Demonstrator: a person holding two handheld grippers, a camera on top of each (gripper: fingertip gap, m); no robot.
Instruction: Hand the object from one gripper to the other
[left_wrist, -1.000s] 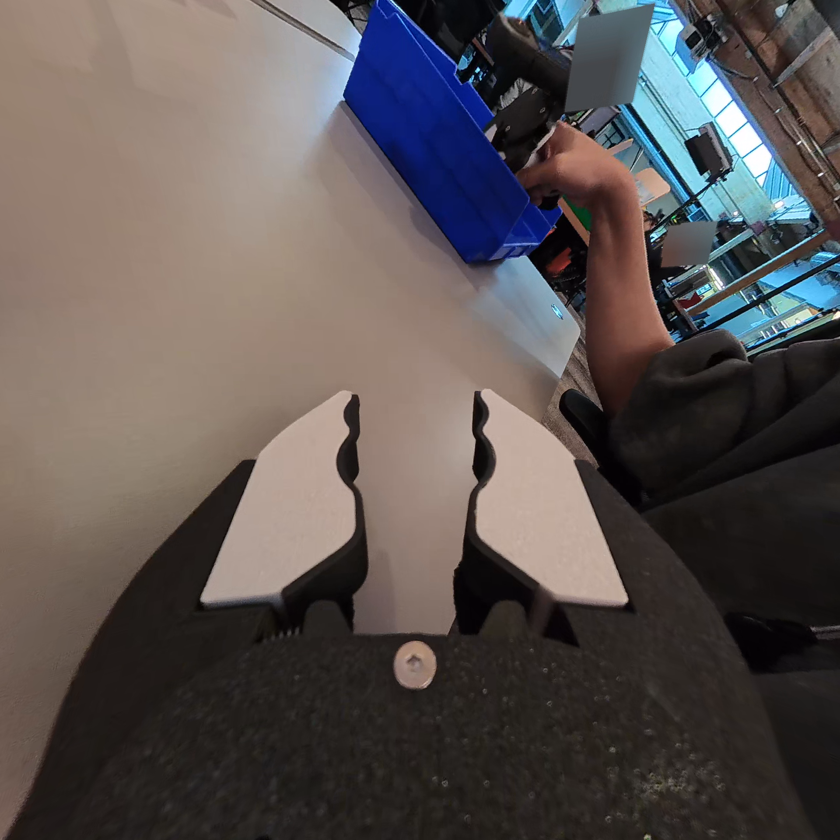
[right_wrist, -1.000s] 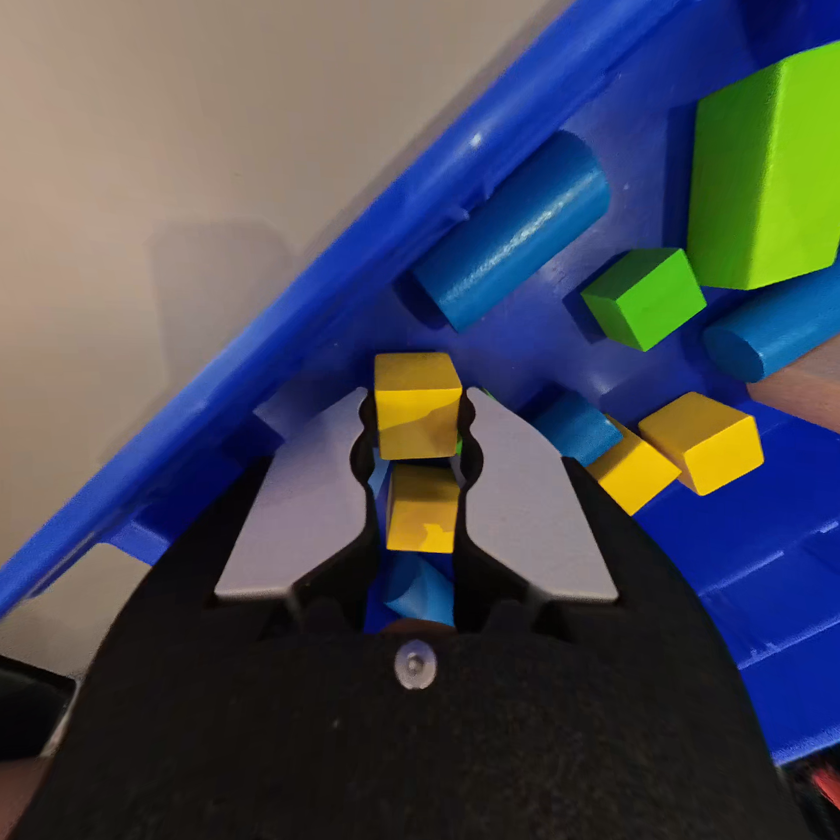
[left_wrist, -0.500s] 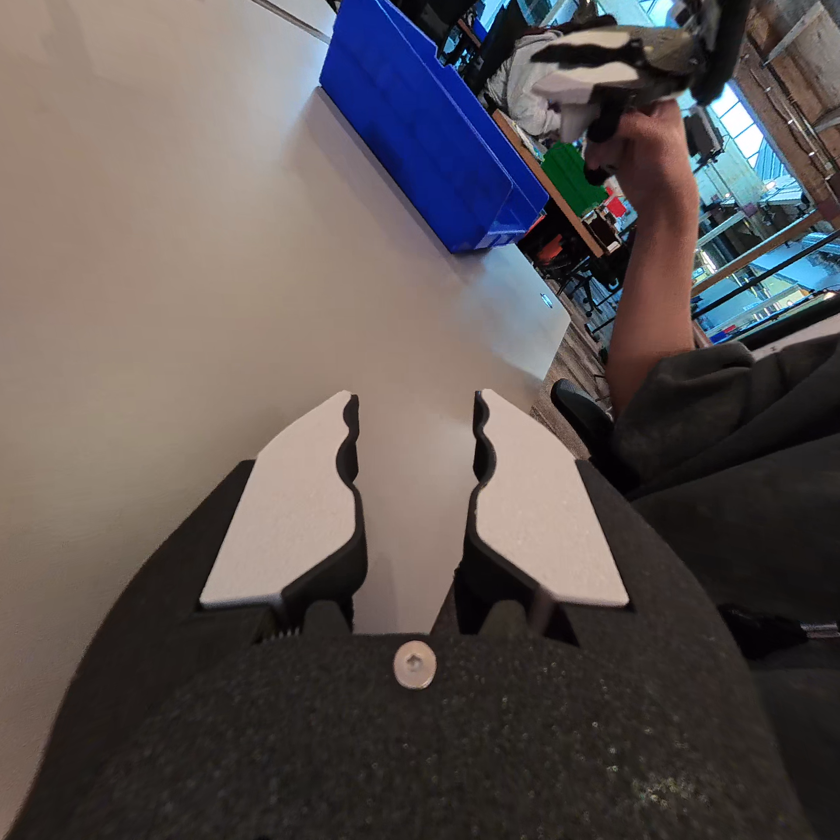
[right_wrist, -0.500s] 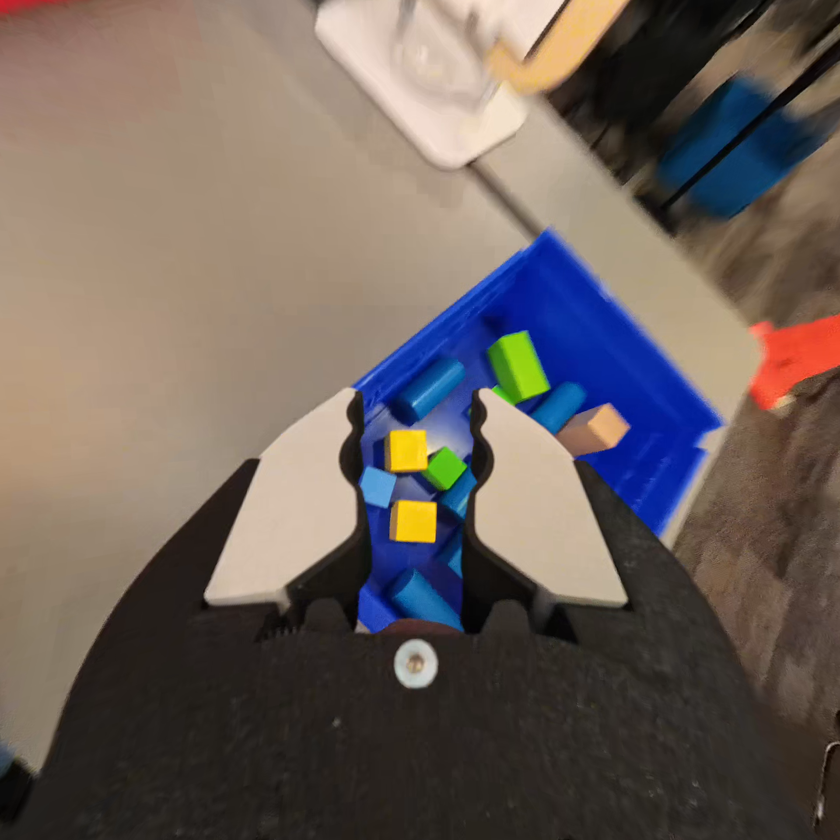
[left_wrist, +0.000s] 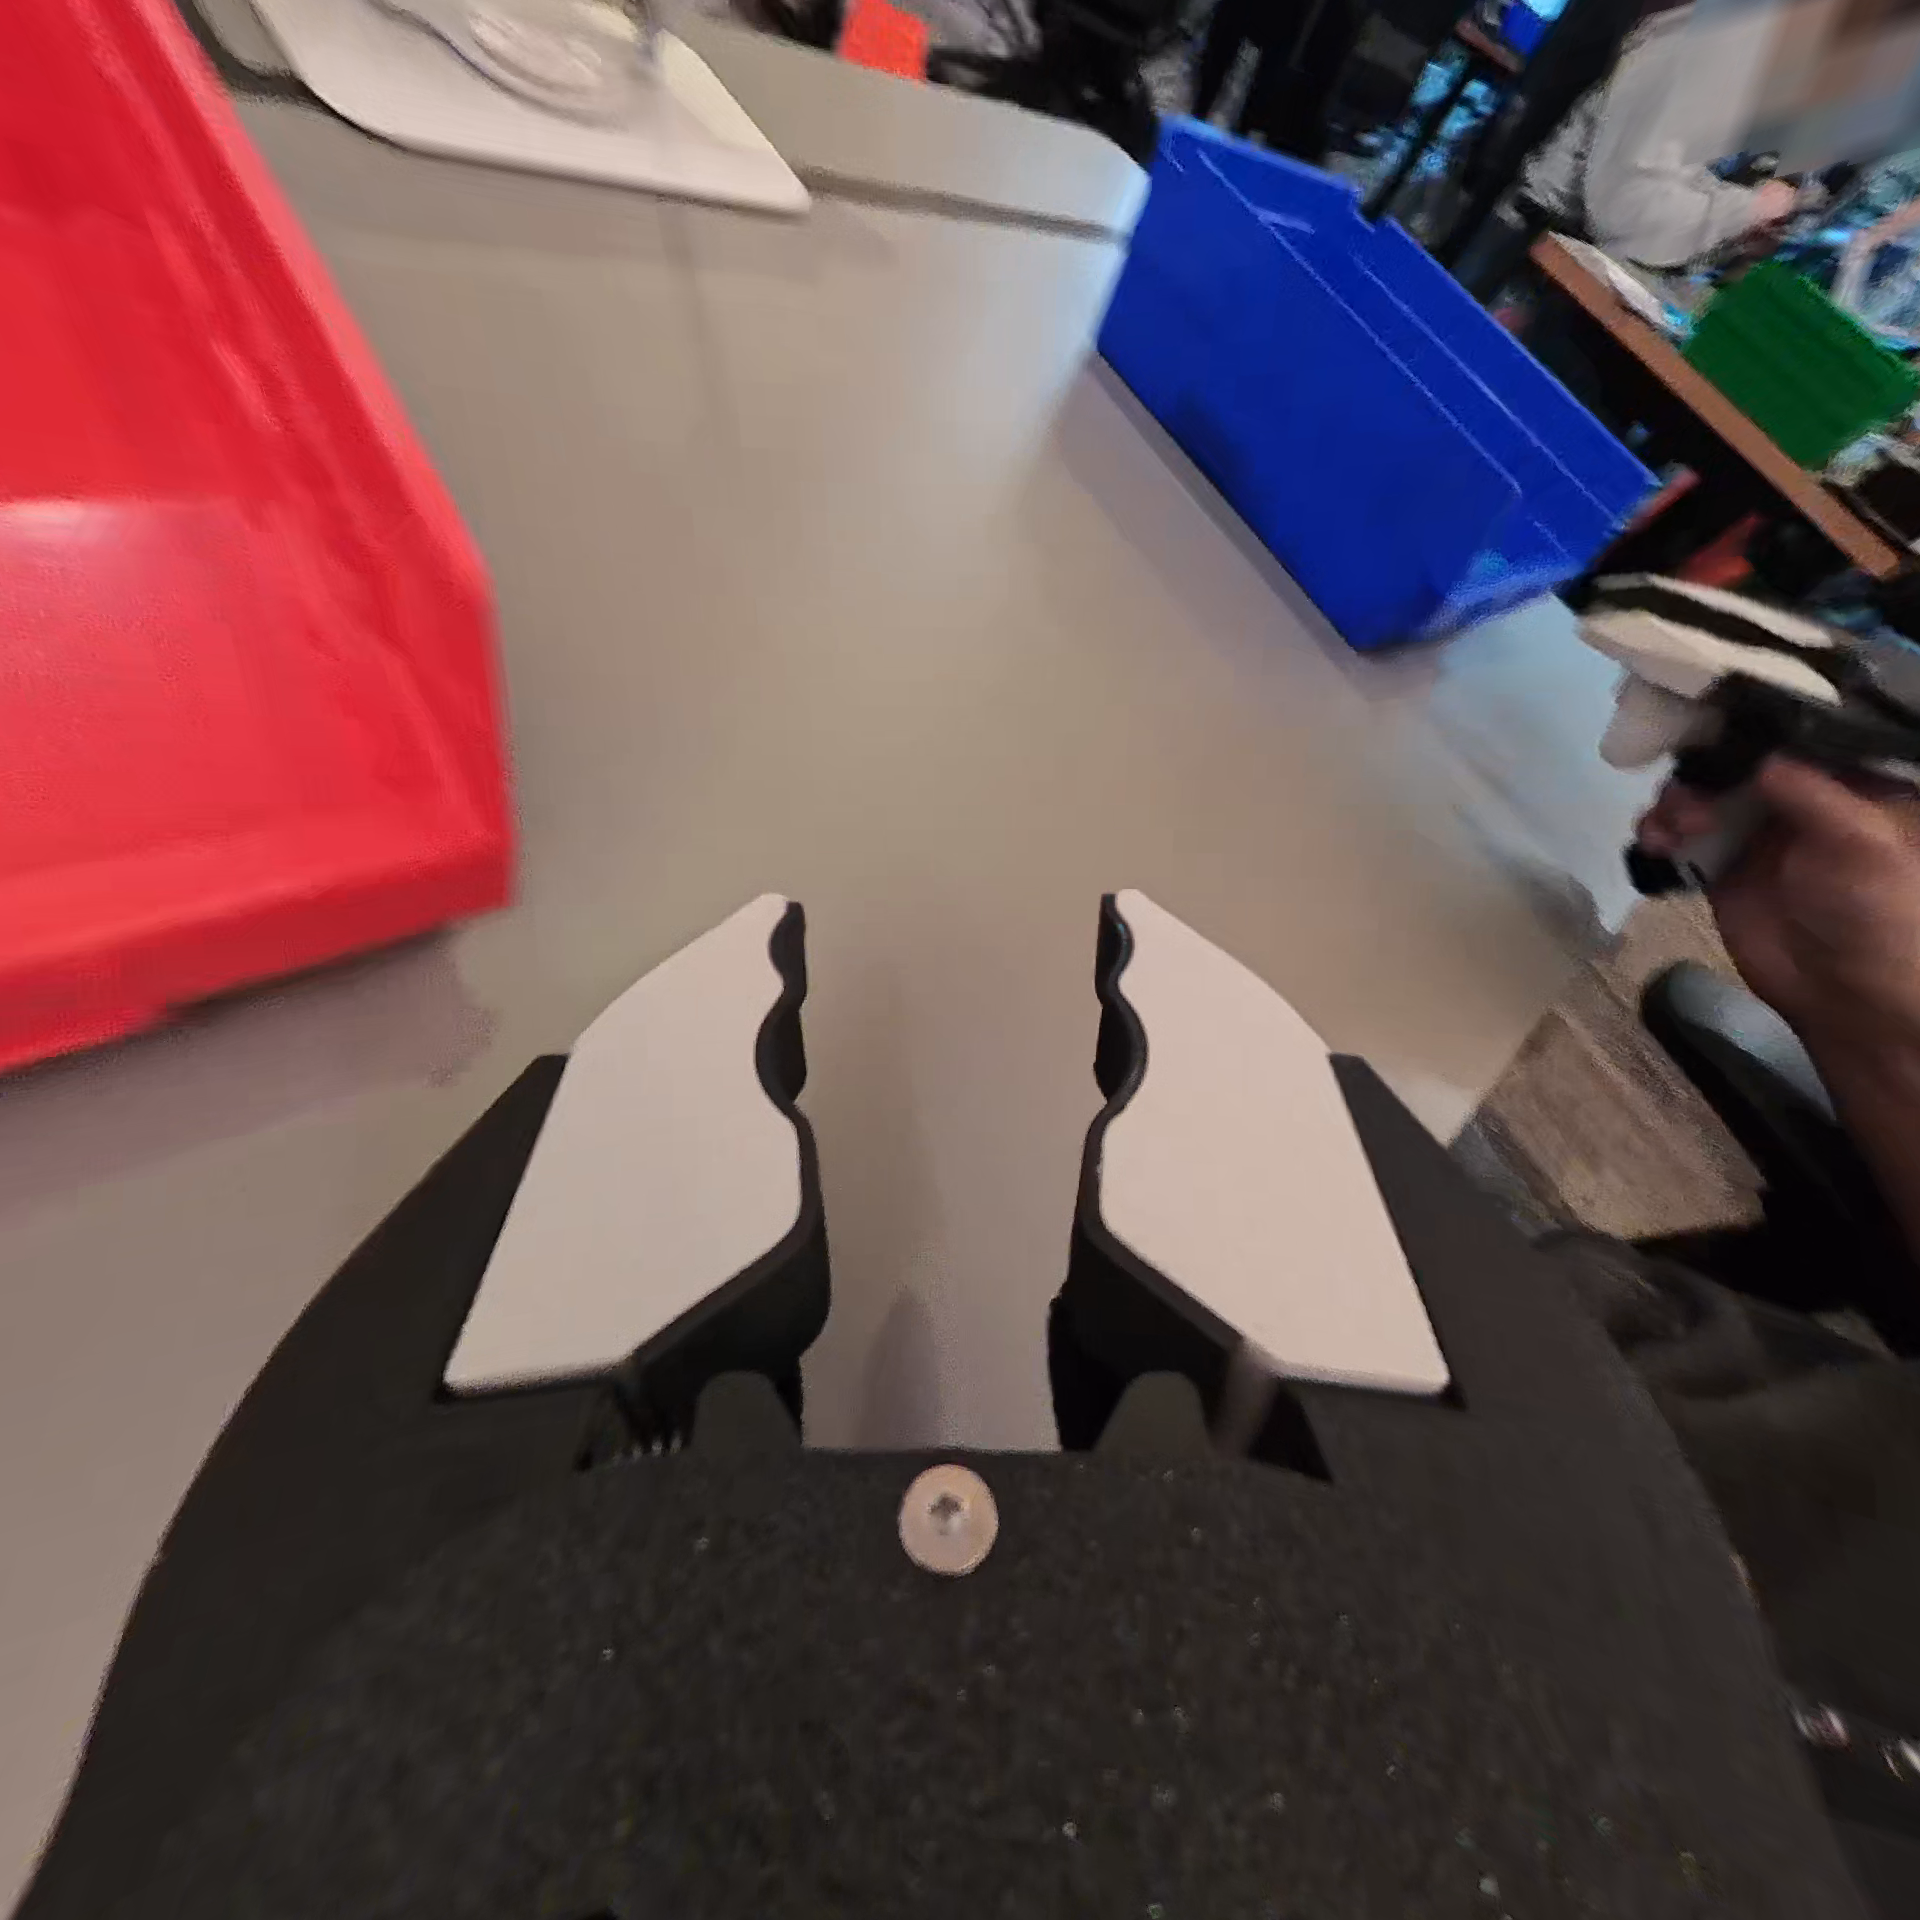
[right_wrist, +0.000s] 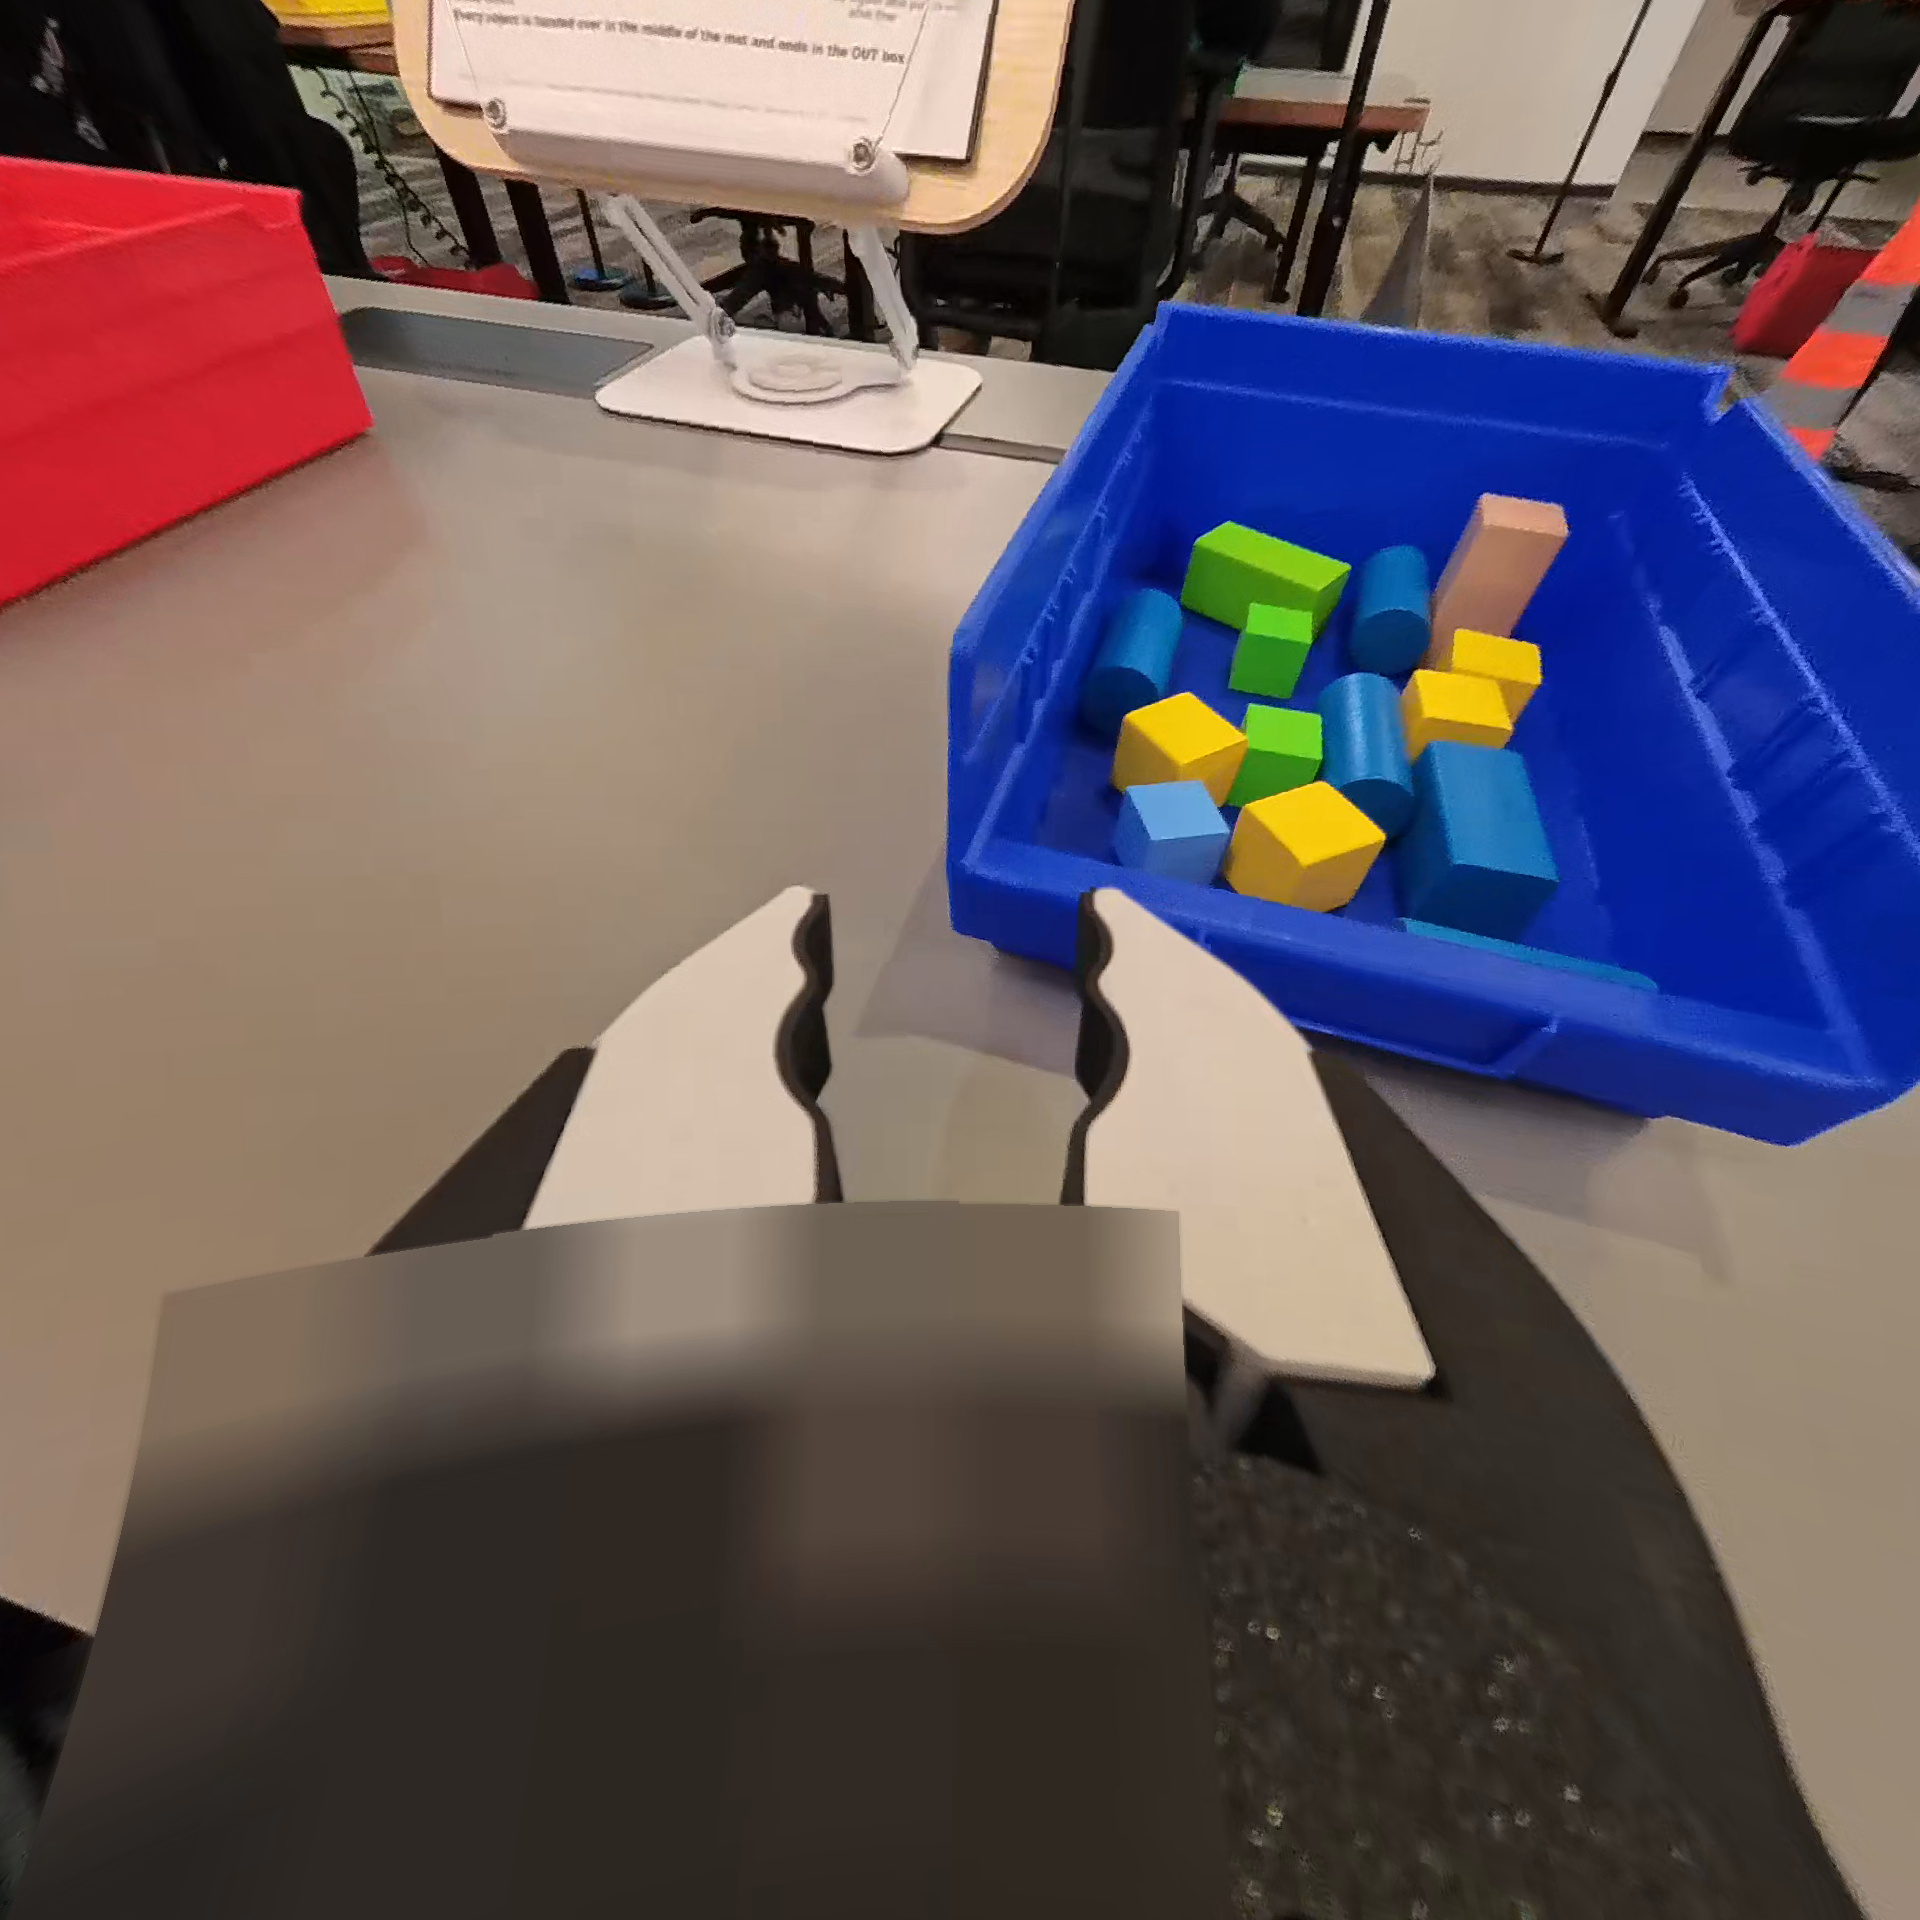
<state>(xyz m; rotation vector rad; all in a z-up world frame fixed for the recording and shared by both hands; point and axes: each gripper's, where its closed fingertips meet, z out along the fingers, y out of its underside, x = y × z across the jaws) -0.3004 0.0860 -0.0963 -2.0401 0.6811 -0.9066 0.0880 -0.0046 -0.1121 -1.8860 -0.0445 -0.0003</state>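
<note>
A blue bin (right_wrist: 1039, 894) at the right holds several wooden blocks: yellow cubes (right_wrist: 1304, 844), green blocks (right_wrist: 1262, 574), blue cylinders (right_wrist: 1361, 738) and a tan block (right_wrist: 1496, 566). My right gripper (right_wrist: 951, 914) is open and empty, above the grey table just left of the bin's near corner. My left gripper (left_wrist: 951, 914) is open and empty over the table between the two bins. The right gripper also shows at the right edge of the left wrist view (left_wrist: 1704, 655), held by a hand. The blue bin shows there too (left_wrist: 1351, 416).
A red bin stands at the left (left_wrist: 208, 520), also in the right wrist view (right_wrist: 156, 364). A white stand base (right_wrist: 790, 395) with a board sits at the table's back edge. The table's right edge (left_wrist: 1507, 935) drops to carpet. Chairs and desks lie beyond.
My right gripper has left the blue bin empty, risen, then come down low beside the bin. My left gripper has swung left, so the red bin is now in view.
</note>
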